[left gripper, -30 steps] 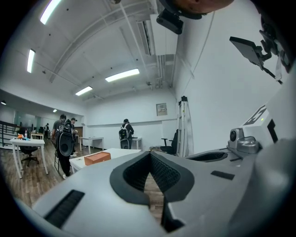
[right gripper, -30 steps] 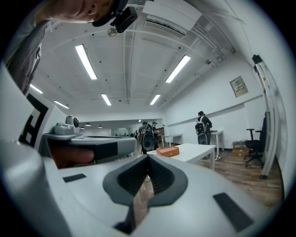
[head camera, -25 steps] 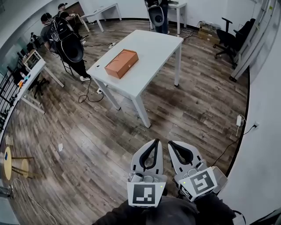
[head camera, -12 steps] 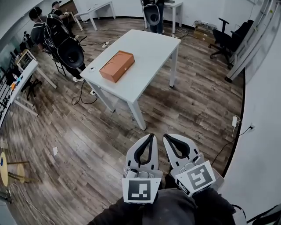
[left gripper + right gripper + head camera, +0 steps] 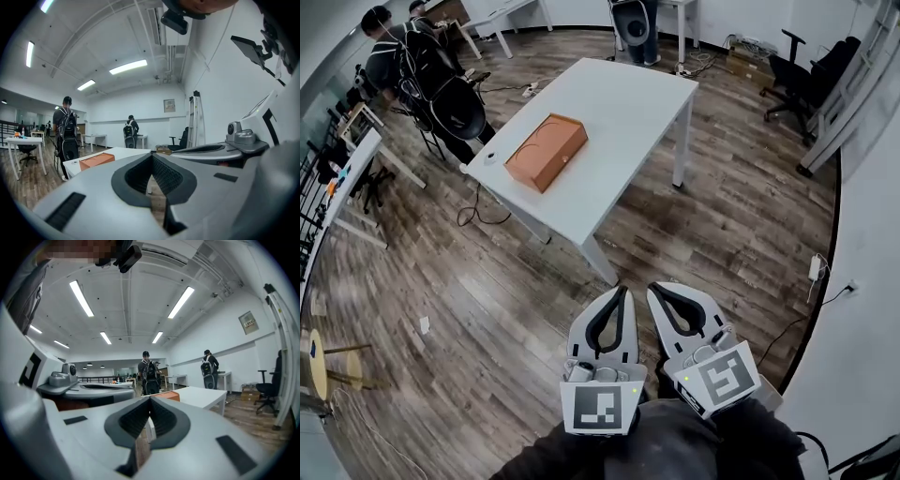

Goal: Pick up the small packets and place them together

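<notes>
While left gripper [image 5: 622, 291] and right gripper [image 5: 653, 289] hang with fingers clenched empty, no packets show; the table [image 5: 628, 103] stands well apart. Seemingly nothing is gathered yet.

Grey black-padded left claw [image 5: 622, 292] and right claw [image 5: 654, 290], marker cubes [image 5: 602, 411], dark sleeves [image 5: 551, 459].

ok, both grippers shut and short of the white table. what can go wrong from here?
1. No small packets show in any view. Only an orange box lies on the white table, so the targets may be hidden inside it or elsewhere.
2. The left gripper and the right gripper are both shut and empty, and must open before any pick.
3. A cable trails on the floor by the table's near corner, a likely trip or snag.
</notes>
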